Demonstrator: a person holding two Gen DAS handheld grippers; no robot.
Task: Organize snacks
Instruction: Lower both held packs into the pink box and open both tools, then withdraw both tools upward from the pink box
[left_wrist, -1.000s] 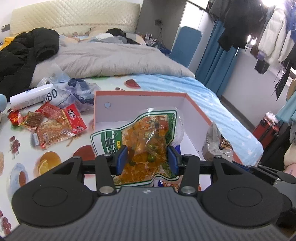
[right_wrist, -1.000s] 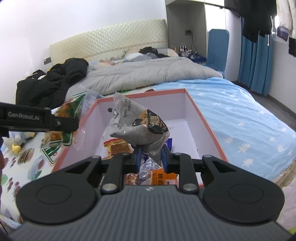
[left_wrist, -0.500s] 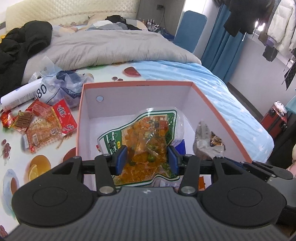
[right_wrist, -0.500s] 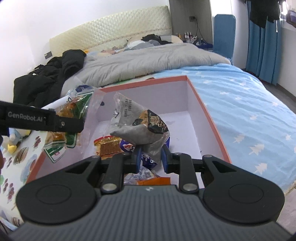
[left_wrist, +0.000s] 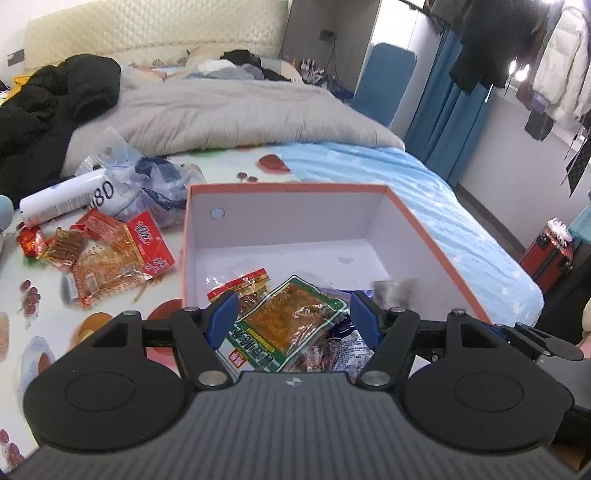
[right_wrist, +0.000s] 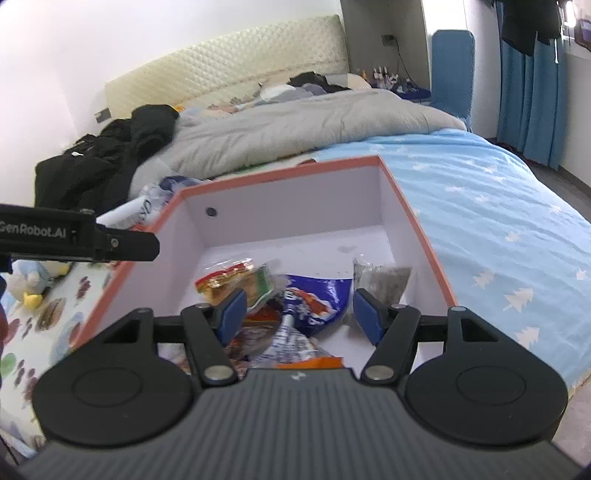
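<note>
An orange-rimmed white box (left_wrist: 288, 189) (right_wrist: 280, 171) sits on the bed. My left gripper (left_wrist: 293, 319) is open above its near end; the green-edged orange snack bag (left_wrist: 291, 323) lies in the box below it. My right gripper (right_wrist: 299, 312) is open over the box; the grey snack bag (right_wrist: 380, 278) rests against the right wall, and shows blurred in the left wrist view (left_wrist: 393, 290). A blue packet (right_wrist: 314, 299) and a red-yellow packet (right_wrist: 225, 277) lie inside too. Several red snack packets (left_wrist: 110, 251) lie left of the box.
A white tube (left_wrist: 62, 201) and a crumpled plastic bag (left_wrist: 155, 184) lie beyond the loose packets. A grey duvet (left_wrist: 229, 114) and black clothes (left_wrist: 48, 99) cover the far bed. A plush toy (right_wrist: 29, 280) lies at left. The left gripper's finger (right_wrist: 92, 240) crosses the right wrist view.
Both grippers opened. The green-edged bag dropped from the left gripper into the box, and the grey bag dropped from the right gripper to the box's right side.
</note>
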